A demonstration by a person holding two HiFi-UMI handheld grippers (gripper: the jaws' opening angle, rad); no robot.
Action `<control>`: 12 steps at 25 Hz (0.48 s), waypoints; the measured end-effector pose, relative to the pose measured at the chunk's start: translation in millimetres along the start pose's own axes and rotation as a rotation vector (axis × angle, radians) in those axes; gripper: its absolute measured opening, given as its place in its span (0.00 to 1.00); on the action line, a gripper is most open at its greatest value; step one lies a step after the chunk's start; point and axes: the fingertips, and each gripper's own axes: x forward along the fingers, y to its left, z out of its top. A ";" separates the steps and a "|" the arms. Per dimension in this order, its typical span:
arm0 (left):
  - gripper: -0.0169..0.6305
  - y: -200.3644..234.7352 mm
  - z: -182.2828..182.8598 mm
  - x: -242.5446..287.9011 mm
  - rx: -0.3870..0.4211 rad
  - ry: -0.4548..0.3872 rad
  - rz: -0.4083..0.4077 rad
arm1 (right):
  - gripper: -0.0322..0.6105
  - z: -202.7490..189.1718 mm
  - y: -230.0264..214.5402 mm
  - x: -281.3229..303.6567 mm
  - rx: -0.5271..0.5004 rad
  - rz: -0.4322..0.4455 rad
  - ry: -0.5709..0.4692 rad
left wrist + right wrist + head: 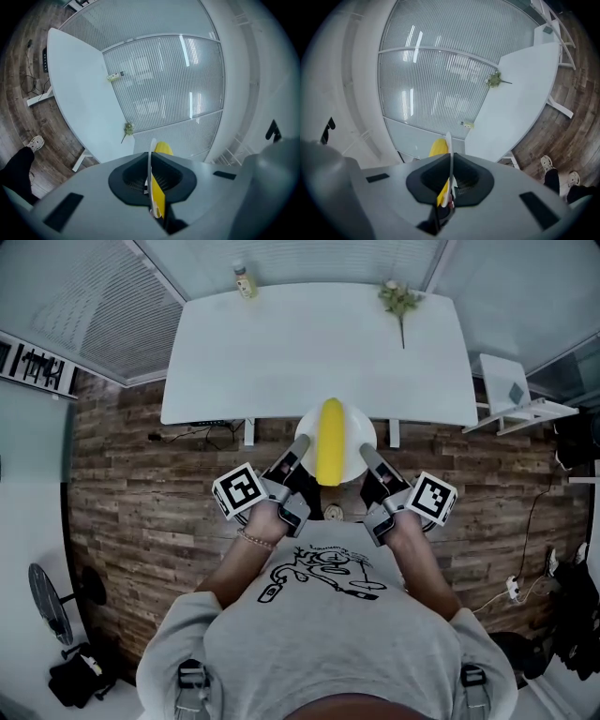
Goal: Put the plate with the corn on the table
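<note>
A white plate [353, 431] with a yellow corn cob [330, 441] lying on it is held in the air over the wooden floor, just short of the near edge of the white table [319, 352]. My left gripper [298, 452] is shut on the plate's left rim, my right gripper [367, 454] is shut on its right rim. In the left gripper view the plate [151, 161] shows edge-on between the jaws with the corn [162, 149] behind it. The right gripper view shows the plate's rim [449, 149] and the corn [438, 147] the same way.
On the table's far edge stand a small bottle [246, 280] at the left and a green sprig [398, 301] at the right. A white shelf unit [514, 399] stands right of the table. Cables [187, 434] lie on the floor under its left side. A fan [52, 601] stands at lower left.
</note>
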 end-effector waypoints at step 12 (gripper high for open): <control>0.07 20.2 81.1 62.1 -0.003 0.011 0.011 | 0.08 52.6 -12.8 86.7 0.016 -0.039 0.004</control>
